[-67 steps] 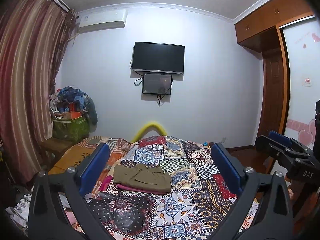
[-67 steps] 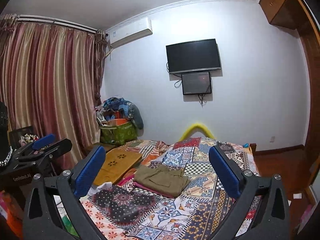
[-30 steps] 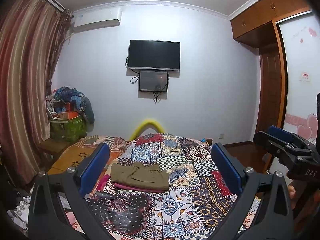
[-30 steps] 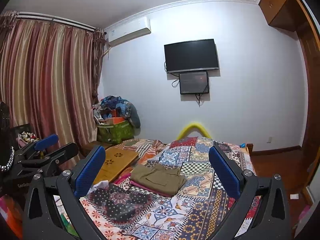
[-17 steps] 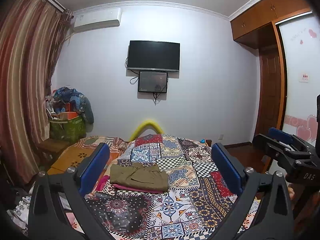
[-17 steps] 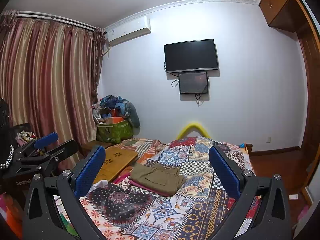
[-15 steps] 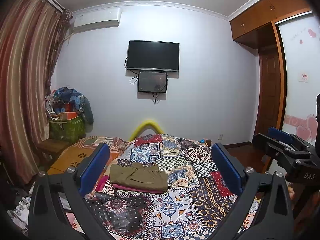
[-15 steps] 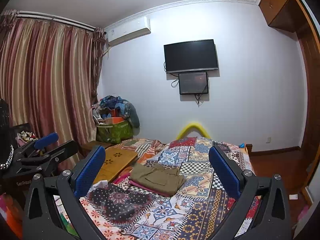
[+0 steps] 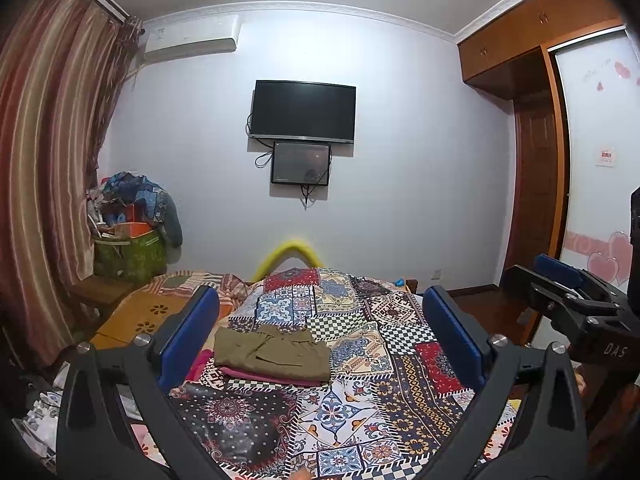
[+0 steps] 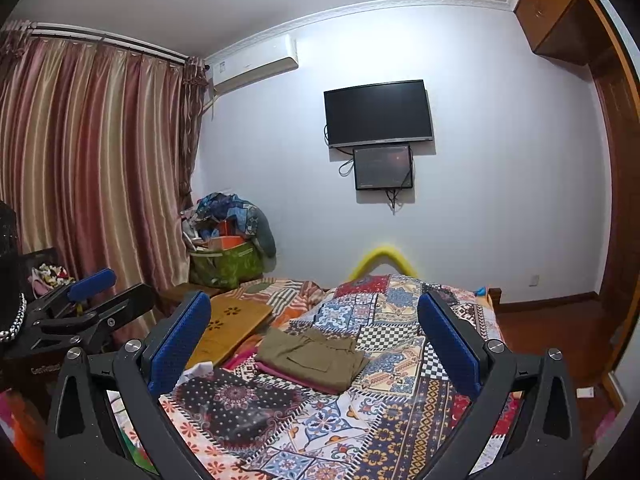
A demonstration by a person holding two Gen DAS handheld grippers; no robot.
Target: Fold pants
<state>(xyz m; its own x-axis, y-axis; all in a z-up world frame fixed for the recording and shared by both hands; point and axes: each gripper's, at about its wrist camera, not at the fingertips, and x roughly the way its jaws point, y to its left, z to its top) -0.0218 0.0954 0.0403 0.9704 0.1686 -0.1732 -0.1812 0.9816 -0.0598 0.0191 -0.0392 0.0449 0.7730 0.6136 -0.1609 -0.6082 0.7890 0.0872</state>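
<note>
A: Pants [image 9: 272, 354] loc?
B: Folded, olive, on quilt [image 9: 384, 392], atop pink cloth [image 9: 256, 375], left-centre of bed.
A: L gripper [image 9: 320, 332]?
B: Jaws spread wide, nothing held, up off bed, well short of pants.
A: R gripper [image 10: 314, 336]?
B: Same, wide apart, empty. TV [image 10: 378, 112] on far wall.

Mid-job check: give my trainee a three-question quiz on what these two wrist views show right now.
1. True or false: the olive pants lie folded on the patchwork bedspread.
2. What lies directly under the pants? A) pink garment B) towel C) pillow
3. Fill in: the left tool and right tool are both ____.

Key: 1 true; 2 A, the pink garment; 3 open, holding nothing.
</note>
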